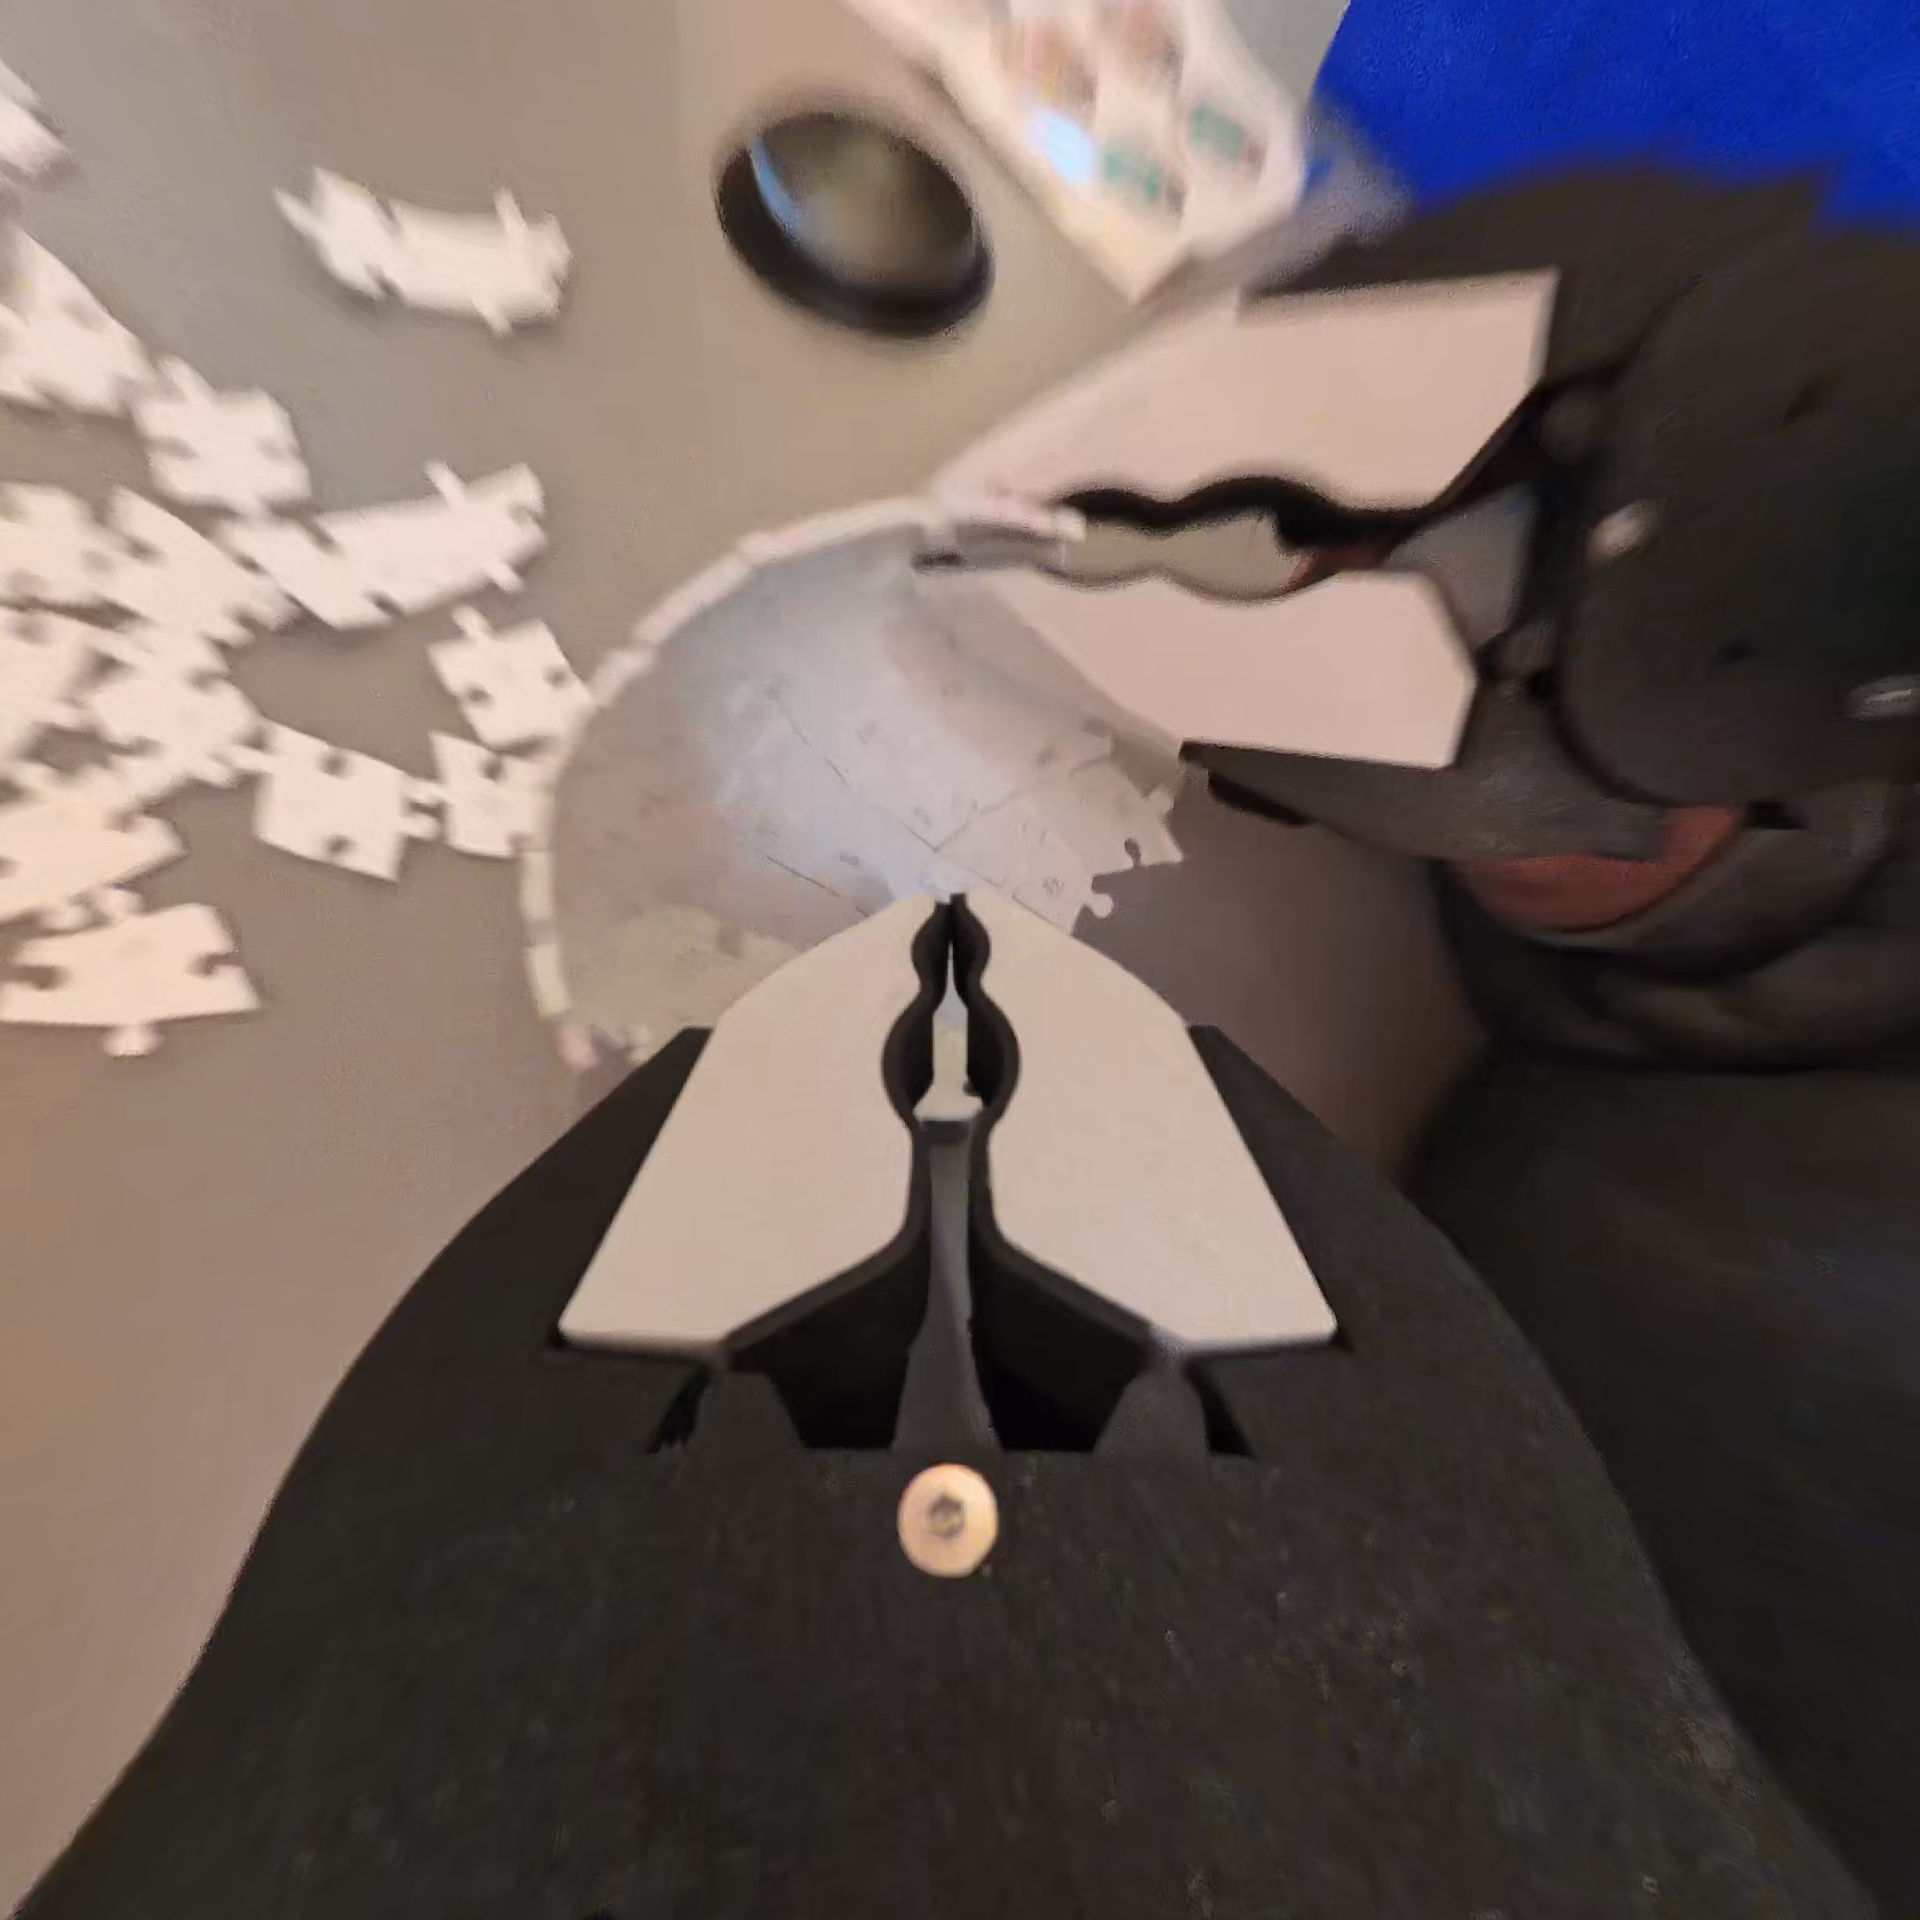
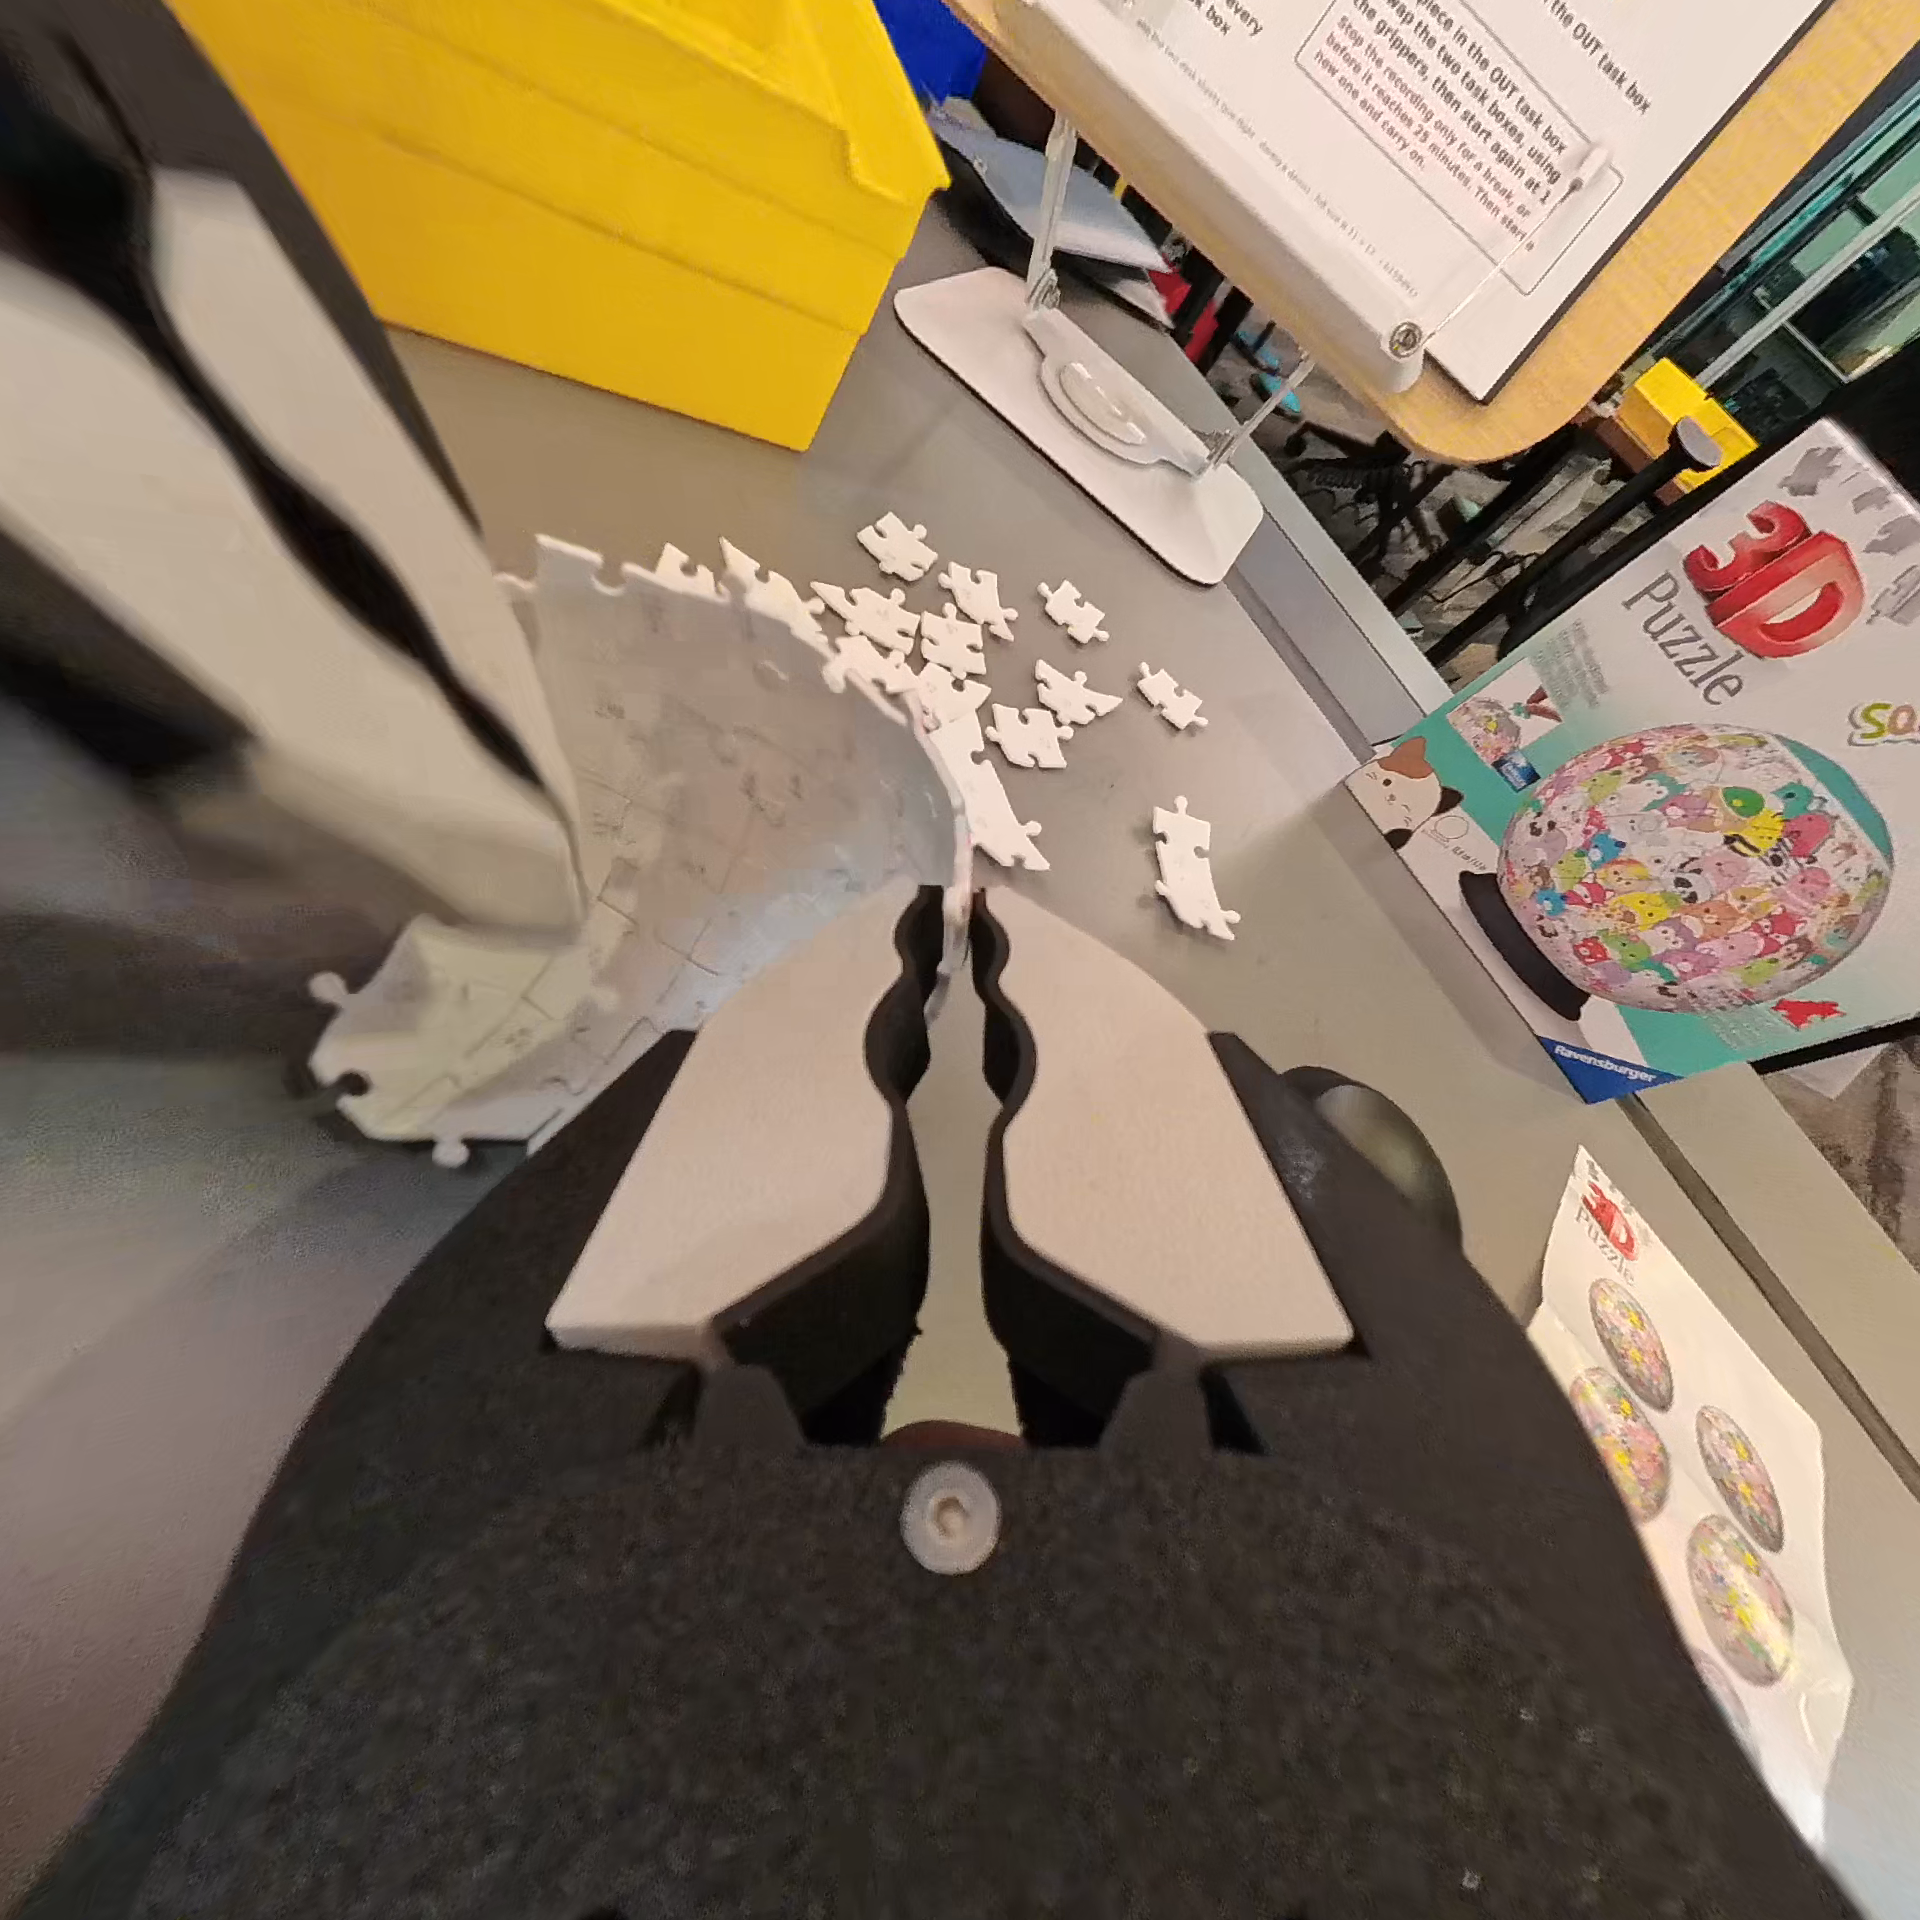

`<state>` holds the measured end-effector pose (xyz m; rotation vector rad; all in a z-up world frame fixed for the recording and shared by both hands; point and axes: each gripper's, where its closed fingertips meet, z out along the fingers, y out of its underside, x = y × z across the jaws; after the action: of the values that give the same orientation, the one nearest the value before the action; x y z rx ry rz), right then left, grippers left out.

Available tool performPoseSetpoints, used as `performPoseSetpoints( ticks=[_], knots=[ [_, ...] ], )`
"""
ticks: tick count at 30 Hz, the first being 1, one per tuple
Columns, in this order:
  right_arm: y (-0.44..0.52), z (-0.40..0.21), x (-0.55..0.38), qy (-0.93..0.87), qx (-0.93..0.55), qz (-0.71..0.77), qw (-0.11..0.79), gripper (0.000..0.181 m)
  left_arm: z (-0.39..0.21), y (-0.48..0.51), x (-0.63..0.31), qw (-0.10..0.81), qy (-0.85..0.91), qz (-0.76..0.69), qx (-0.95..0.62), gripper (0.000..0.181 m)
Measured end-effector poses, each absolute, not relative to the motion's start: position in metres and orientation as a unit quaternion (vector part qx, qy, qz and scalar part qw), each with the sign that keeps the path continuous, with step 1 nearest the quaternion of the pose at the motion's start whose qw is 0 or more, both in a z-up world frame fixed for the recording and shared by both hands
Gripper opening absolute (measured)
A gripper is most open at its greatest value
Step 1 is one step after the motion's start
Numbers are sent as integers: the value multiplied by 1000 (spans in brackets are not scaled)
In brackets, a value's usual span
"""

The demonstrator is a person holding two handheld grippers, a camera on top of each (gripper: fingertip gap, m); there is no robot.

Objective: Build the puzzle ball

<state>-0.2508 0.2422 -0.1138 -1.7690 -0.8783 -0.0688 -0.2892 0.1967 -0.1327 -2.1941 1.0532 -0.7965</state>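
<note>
A curved shell (image 1: 790, 769) of joined pieces, roughly a partial ball, is held off the desk (image 1: 312, 1195) by both tools. The left tool (image 1: 952, 914) is pressed together on the shell's near edge at 6 o'clock. The right tool (image 2: 961, 914) is pinched on the rim at about 2 o'clock in the left view. Step in hand is judged to be mid-assembly: the shell is steadied or turned, no loose piece being carried. The left view is blurred, so the exact seam gripped cannot be told. The next move would call for one tool to let go and fetch a piece. Loose pieces (image 2: 966, 644) lie white side up on the grey desk. Yellow bins (image 2: 582, 197), a sign stand (image 2: 1081, 405) and the box (image 2: 1683, 790) stand beyond.
</note>
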Motion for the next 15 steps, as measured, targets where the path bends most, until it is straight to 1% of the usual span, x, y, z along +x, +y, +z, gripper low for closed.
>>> performPoseSetpoints(
  ticks=[2, 5, 6, 9, 12, 15],
  knots=[
    [243, -112, -248, -377, -749, -32, 544, 5, -104, 211, -311, 329, 363, -320, -811, 0],
    [246, -112, -244, -400, -750, -28, 525, 5, -98, 236, -349, 351, 329, -295, -826, 0],
    [247, -113, -242, -407, -753, -26, 516, 5, -101, 241, -357, 352, 320, -295, -828, 0],
    [252, -117, -232, -426, -763, -25, 486, 5, -102, 241, -354, 337, 303, -354, -818, 12],
    [254, -114, -225, -449, -765, -34, 459, 5, -97, 229, -338, 328, 298, -421, -791, 15],
    [254, -107, -219, -482, -753, -81, 440, 4, -110, 220, -334, 320, 318, -410, -793, 17]
  ],
)
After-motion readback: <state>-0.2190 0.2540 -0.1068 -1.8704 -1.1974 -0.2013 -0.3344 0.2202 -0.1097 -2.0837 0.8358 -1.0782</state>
